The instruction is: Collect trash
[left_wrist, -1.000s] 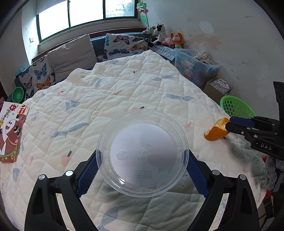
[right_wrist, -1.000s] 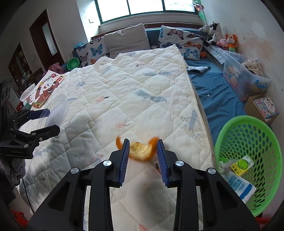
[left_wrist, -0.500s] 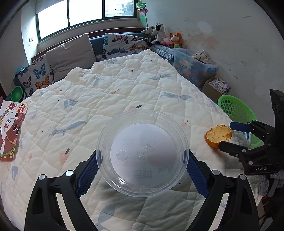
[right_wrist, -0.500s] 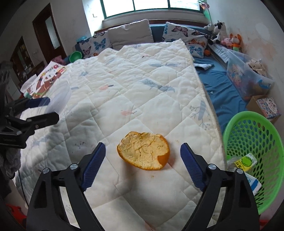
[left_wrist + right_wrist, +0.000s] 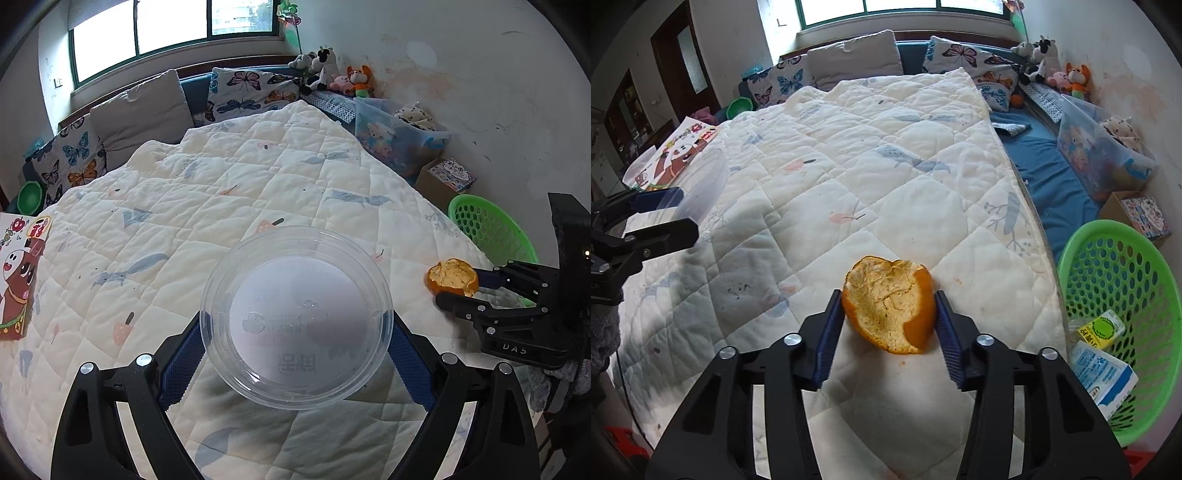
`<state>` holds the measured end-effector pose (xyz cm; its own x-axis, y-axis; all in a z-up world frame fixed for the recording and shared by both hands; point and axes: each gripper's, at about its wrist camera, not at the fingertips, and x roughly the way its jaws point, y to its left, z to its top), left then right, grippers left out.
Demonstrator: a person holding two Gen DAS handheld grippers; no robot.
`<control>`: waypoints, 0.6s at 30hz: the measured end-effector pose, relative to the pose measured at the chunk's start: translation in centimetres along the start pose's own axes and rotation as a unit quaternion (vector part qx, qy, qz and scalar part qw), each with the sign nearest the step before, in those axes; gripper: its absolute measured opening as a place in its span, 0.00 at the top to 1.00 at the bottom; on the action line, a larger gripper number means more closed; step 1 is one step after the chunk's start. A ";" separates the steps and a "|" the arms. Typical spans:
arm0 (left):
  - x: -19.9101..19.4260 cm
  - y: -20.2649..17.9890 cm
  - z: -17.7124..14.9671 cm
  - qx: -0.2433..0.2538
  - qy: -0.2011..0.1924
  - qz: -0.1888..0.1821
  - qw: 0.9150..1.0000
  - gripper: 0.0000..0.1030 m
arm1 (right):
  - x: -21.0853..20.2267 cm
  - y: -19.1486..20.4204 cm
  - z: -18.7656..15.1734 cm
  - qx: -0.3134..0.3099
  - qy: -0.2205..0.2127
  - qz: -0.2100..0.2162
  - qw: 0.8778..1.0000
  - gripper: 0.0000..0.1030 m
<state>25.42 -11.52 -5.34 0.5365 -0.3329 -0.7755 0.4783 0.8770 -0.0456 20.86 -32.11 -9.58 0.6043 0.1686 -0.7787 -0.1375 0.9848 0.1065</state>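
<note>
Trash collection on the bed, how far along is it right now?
Done: a carton and a small yellow-green pack already lie in the green plastic basket. In hand: the right gripper is shut on the orange peel, and the left gripper clamps the clear round plastic lid. Left: both still need dropping into the basket.

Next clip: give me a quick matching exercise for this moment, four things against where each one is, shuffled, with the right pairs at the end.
Things:
1. orange peel
2. clear lid
3. milk carton
4. picture book

Places:
A. inside the green basket
B. flat on the quilt, at its left edge
C. between the right tool's fingers
D. between the left tool's fingers

Pairs: 1-C, 2-D, 3-A, 4-B
</note>
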 end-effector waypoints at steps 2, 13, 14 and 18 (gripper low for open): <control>-0.1 -0.6 0.2 0.005 -0.002 -0.004 1.000 0.14 | -0.6 -0.1 -0.2 0.002 -0.004 0.001 1.000 0.58; -0.6 -4.7 1.8 0.029 -0.012 -0.031 0.999 0.14 | -5.1 -2.8 -1.3 0.028 -0.036 -0.011 0.999 0.58; -0.6 -5.2 2.0 0.031 -0.013 -0.034 0.999 0.14 | -5.6 -3.3 -1.5 0.033 -0.039 -0.015 0.999 0.58; -0.6 -7.0 2.8 0.036 -0.014 -0.049 0.998 0.14 | -7.2 -6.0 -2.2 0.054 -0.046 -0.037 0.997 0.58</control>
<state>23.71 -18.41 -2.79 0.5035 -0.4264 -0.7515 0.5776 0.8130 -0.0743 15.60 -39.34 -5.94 0.6802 0.0943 -0.7269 -0.0083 0.9926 0.1210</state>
